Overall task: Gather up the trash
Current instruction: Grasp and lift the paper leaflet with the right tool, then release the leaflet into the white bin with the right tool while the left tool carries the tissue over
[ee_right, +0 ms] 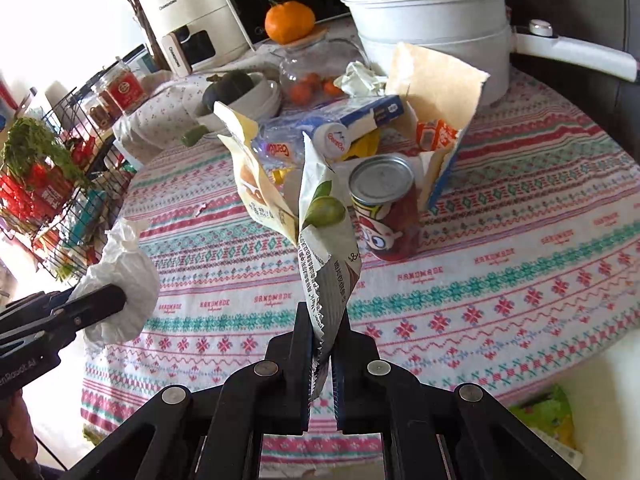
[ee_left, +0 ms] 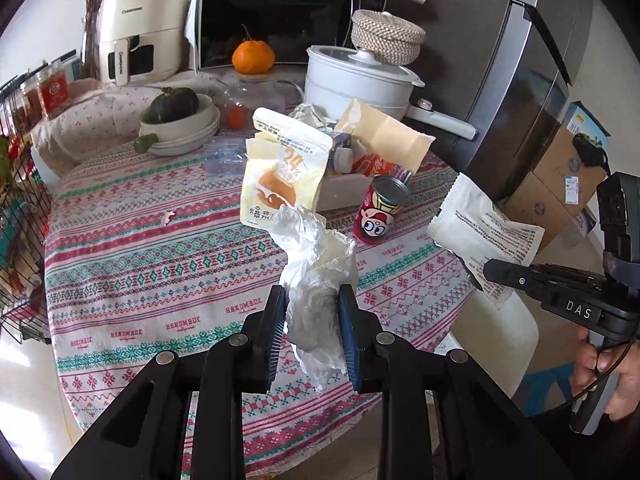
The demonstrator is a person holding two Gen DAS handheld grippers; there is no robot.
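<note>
The left gripper (ee_left: 312, 304) fingers squeeze a crumpled white tissue (ee_left: 320, 276) and the right gripper (ee_right: 323, 328) fingers pinch a snack wrapper (ee_right: 324, 248), both up in front of the red can (ee_right: 386, 208) on the worktop (ee_right: 500, 280).

The surface wears a woven cloth (ee_left: 160, 264), matt and patterned. The crumpled bag (ee_left: 320, 280) is thin, translucent plastic. The snack wrapper (ee_right: 320, 264) is glossy printed film. The can (ee_right: 384, 208) has a shiny metal top. The pot (ee_right: 432, 24) looks smooth, matt white.
</note>
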